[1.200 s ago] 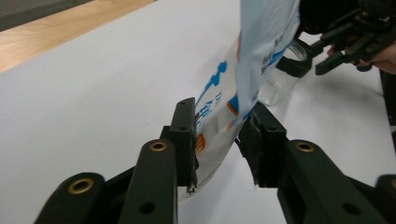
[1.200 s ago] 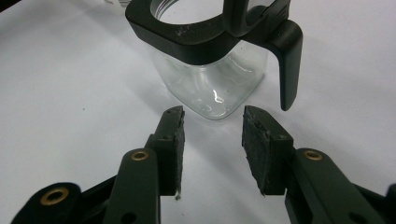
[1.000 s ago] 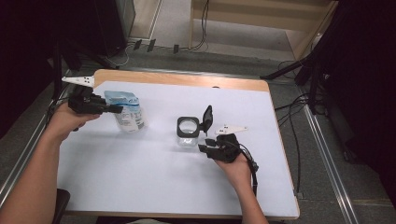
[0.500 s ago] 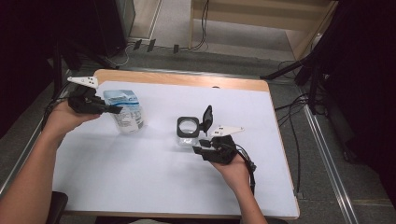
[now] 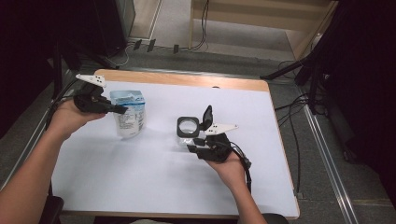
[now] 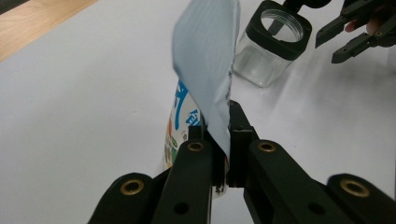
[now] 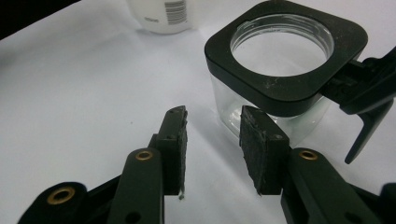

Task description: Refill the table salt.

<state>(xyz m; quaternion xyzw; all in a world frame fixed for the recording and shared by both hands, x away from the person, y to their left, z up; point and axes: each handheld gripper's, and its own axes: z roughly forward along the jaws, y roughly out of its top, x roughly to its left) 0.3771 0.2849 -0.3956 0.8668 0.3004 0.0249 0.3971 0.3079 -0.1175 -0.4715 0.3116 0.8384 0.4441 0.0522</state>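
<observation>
Left gripper (image 6: pixel 219 140) clenched on the upper edge of the pouch (image 5: pixel 129 113), which stands at the table's (image 5: pixel 140 186) left; right gripper (image 7: pixel 212 140), jaws apart and just narrowing, beside the open glass jar (image 5: pixel 189 130) mid-table

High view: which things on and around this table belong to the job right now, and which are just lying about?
In the job:
- blue-and-white pouch, top edge pinched by the left gripper
- clear square jar with black collar and flip lid open, right gripper open beside it

Lying about:
- cables on the floor beyond the table
- wooden furniture behind
</observation>
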